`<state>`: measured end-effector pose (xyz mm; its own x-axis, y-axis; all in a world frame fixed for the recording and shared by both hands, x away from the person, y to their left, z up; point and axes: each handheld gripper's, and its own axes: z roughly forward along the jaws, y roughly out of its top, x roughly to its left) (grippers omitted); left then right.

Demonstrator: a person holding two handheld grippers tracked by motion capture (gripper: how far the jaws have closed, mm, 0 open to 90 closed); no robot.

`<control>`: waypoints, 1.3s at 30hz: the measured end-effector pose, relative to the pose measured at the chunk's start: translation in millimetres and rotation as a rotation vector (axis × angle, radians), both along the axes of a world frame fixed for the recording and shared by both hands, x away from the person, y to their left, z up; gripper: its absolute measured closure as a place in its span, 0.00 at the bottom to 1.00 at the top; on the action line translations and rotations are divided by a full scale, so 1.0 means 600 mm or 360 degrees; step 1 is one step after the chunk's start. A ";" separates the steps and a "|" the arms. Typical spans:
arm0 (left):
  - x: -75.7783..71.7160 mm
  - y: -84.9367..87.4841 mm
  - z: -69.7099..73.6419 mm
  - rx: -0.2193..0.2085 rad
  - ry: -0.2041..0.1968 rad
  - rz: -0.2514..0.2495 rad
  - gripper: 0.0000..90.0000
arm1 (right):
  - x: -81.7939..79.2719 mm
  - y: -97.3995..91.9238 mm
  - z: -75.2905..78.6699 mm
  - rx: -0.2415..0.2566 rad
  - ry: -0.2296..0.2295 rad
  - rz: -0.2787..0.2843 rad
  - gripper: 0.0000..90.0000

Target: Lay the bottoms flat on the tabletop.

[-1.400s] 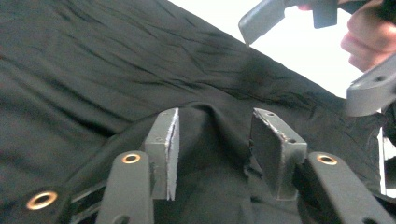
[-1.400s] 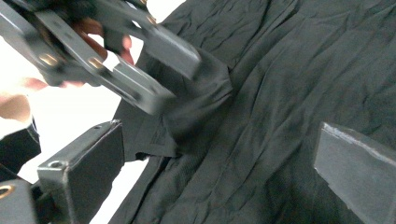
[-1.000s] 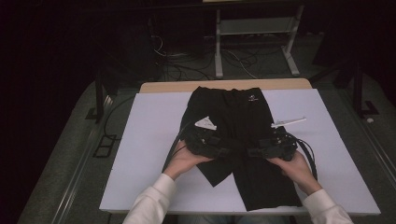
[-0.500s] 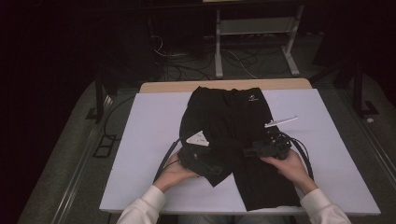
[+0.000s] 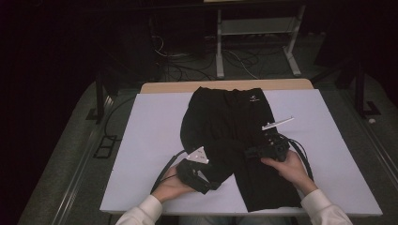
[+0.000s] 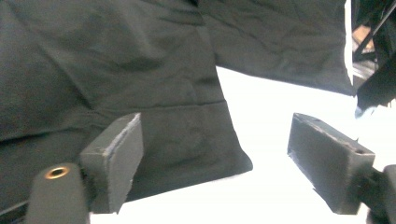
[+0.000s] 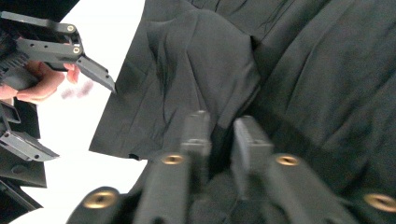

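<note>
Down on the table, a big white board [image 5: 141, 154] is covering almost the whole top, with a strip of wood showing along the far edge. Black shorts [image 5: 230, 126] are lying on the board, with the waistband at the far edge and the legs running toward the near edge. One leg is stretching almost to the near edge, right of the middle. The other leg is folding across toward the near left part, and its hem is lying on the white board.

Next, the person's two hands are coming in from the near edge in white sleeves. The right gripper [image 5: 251, 152] is sitting on the shorts near the middle. Its jaws have just been closing, and in the right gripper view they are pinching a fold of the black cloth between them. The left gripper [image 5: 206, 180] is staying by the folded leg's hem, near the near edge. Its jaws are standing wide apart after closing a little. In the left gripper view, one jaw is hanging over the cloth and the other over the bare board, and nothing is being squeezed.
</note>
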<state>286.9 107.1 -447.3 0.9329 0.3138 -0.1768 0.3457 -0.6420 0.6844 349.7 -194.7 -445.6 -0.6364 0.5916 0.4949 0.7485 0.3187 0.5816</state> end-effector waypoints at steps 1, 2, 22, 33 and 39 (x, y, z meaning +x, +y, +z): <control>-0.002 -0.003 -0.002 0.0032 -0.0019 -0.0010 0.26 | 0.000 0.001 0.000 -0.0004 0.0003 0.0005 0.95; -0.004 -0.004 -0.004 0.0048 -0.0025 -0.0023 0.28 | 0.000 0.001 0.000 -0.0006 0.0007 0.0007 0.96; 0.004 -0.020 -0.001 0.0179 -0.0201 -0.0034 0.98 | 0.004 -0.006 0.002 0.0056 0.0069 -0.0004 0.96; -0.005 0.023 0.034 0.0214 -0.0240 -0.0103 0.98 | -0.036 0.006 0.029 0.0044 0.0054 0.0086 0.96; -0.020 0.058 0.054 0.0300 -0.0260 -0.0169 0.98 | -0.058 0.037 0.034 0.0057 0.0139 0.0131 0.96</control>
<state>275.0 142.0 -414.8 0.9737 0.2255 0.0310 0.1642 -0.7902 0.5905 314.6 -172.4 -425.2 -0.6354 0.5202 0.5706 0.7691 0.3610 0.5273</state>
